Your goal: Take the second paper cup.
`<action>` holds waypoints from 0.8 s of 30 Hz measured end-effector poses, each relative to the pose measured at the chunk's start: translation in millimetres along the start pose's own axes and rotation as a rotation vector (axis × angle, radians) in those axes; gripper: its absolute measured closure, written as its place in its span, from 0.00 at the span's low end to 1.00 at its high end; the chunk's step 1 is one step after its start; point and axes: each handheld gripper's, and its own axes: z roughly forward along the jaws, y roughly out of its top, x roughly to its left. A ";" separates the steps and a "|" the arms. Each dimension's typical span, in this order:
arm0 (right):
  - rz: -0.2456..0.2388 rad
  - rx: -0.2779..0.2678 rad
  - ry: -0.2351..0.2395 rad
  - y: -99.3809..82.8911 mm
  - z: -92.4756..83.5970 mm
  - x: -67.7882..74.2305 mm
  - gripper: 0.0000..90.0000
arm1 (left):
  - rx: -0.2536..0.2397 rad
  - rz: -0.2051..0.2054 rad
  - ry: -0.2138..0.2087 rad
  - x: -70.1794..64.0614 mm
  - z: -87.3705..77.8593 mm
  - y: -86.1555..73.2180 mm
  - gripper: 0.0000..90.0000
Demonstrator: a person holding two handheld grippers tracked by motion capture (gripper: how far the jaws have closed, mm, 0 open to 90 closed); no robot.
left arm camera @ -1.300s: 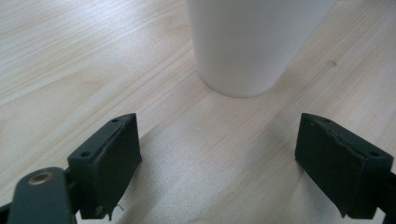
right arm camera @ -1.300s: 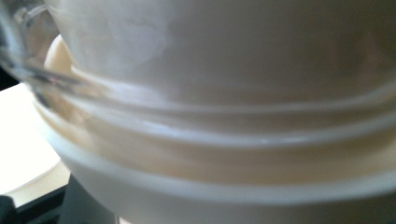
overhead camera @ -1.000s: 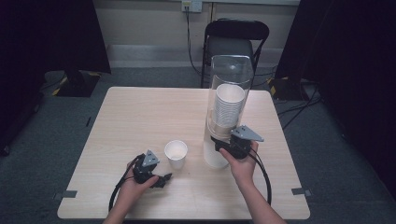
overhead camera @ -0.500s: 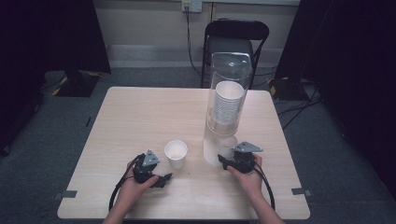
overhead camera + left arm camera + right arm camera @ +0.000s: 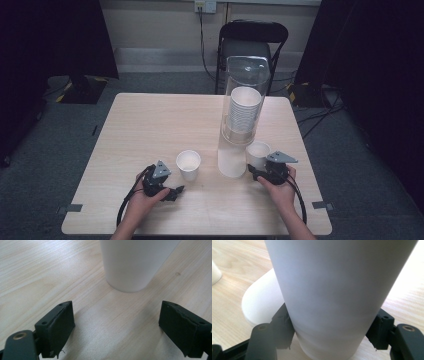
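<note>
On the pale wooden bench (image 5: 150, 125) a tall clear cup dispenser (image 5: 243, 100) stands on a white base, with a stack of white paper cups (image 5: 243, 111) inside its tube. The right tongs (image 5: 256, 170) sit just right of that base, at the bench's near right, and are clamped on a white paper cup (image 5: 258, 151); in the right gripper view the two black jaws press against both sides of the cup's lower wall (image 5: 332, 315), the dispenser's white base (image 5: 259, 307) close behind it. The left tongs (image 5: 177, 191) rest low at the bench's near left, held in the person's left hand (image 5: 142, 200), jaws spread wide with nothing between them. A second white paper cup (image 5: 188, 164) stands upright just beyond them; the left gripper view shows its base (image 5: 132, 265) on the wood ahead of the parted jaws, apart from both
</note>
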 end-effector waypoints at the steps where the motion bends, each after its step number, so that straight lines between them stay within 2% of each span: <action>1: 0.002 0.002 -0.005 -0.1 0.1 -1.7 0.38 | 0.000 0.000 0.000 0.0 0.0 0.0 0.14; 4: -0.006 0.008 -0.019 -0.3 0.7 -5.3 0.38 | 0.000 0.000 0.000 0.0 0.0 0.0 0.14; 11: 0.011 0.049 -0.029 -3.1 4.4 -9.9 0.37 | 0.000 0.000 0.000 0.0 0.0 0.0 0.14; 24: 0.003 0.060 -0.037 -6.2 6.6 -11.6 0.37 | 0.000 0.000 0.000 0.0 0.0 0.0 0.14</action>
